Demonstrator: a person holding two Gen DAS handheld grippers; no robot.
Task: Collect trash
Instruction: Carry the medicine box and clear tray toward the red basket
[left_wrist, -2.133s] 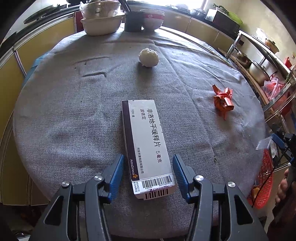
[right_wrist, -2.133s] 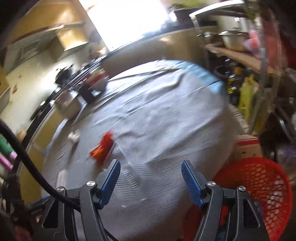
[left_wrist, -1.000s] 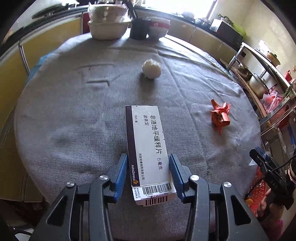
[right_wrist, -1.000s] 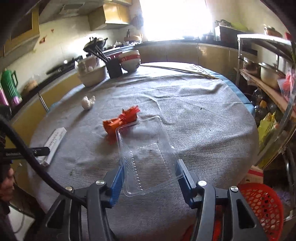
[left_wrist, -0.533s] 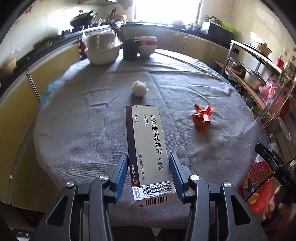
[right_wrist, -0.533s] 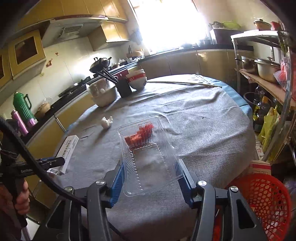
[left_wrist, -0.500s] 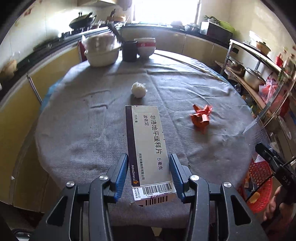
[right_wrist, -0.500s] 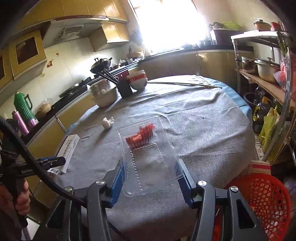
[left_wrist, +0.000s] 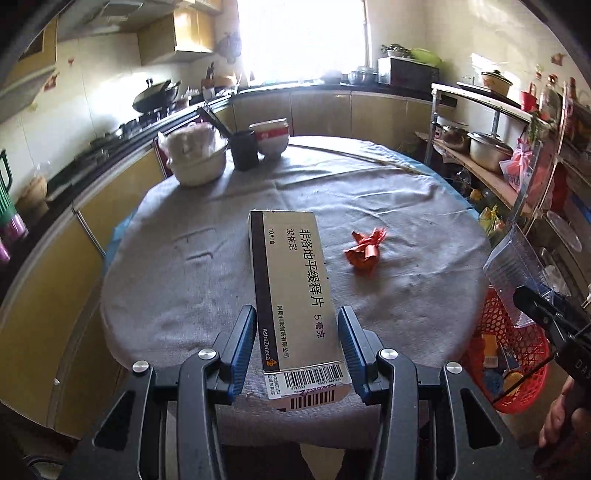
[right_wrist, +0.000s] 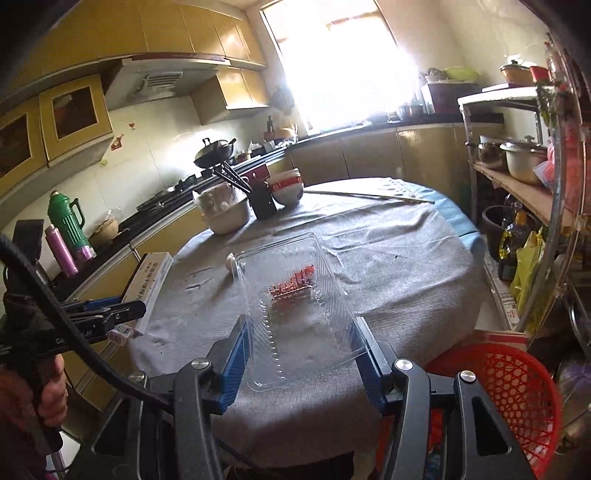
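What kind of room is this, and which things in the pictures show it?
Most likely a home kitchen. A wok sits on a stove along the counter under a range hood, pots stand on a shelf rack, and bowls sit on the cloth-covered round table.

Grey tablecloth, white-and-maroon medicine box, orange-red wrapper, clear plastic tray, red lattice basket, blue pads

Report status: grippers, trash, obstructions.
Left gripper shut on box. Right gripper shut on tray. Wrapper on table. Basket unobstructed.
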